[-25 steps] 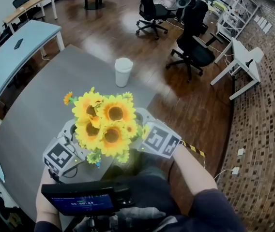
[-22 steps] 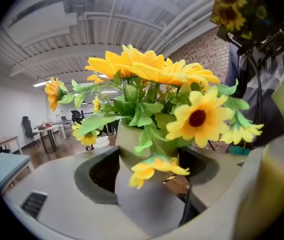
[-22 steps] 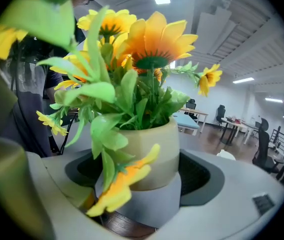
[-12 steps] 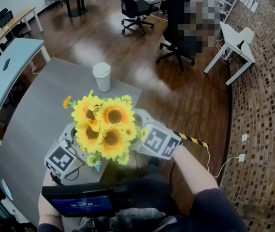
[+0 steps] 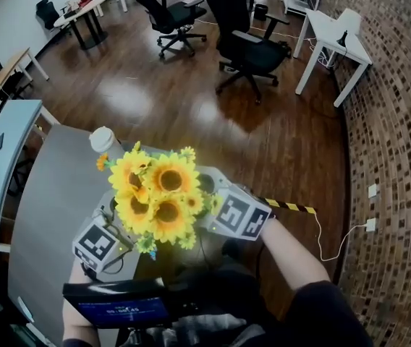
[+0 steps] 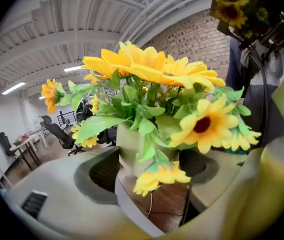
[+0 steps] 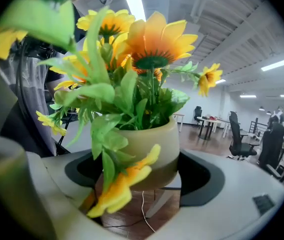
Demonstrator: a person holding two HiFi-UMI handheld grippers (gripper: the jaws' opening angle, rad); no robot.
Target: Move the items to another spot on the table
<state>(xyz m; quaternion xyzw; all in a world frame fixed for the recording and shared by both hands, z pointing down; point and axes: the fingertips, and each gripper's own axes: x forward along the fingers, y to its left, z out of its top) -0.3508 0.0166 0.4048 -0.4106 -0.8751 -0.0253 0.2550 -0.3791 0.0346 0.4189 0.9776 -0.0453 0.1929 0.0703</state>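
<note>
While left gripper [image 6: 143, 170] and right gripper [image 7: 141, 171] each pinch the sunflower pot [image 7: 151, 145], it seems light but top-heavy. Hold its stiff wall, not the blooms [image 5: 158, 194].

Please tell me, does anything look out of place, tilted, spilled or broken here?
Nothing is spilled or broken. One unusual thing: the flower pot is off the table, held in the air by the left tongs and right tongs, with wooden floor visible beneath it. It looks roughly upright.

Left tongs [image 6: 149, 170], right tongs [image 7: 144, 173], facing each other, jaws wide, gripping
</note>
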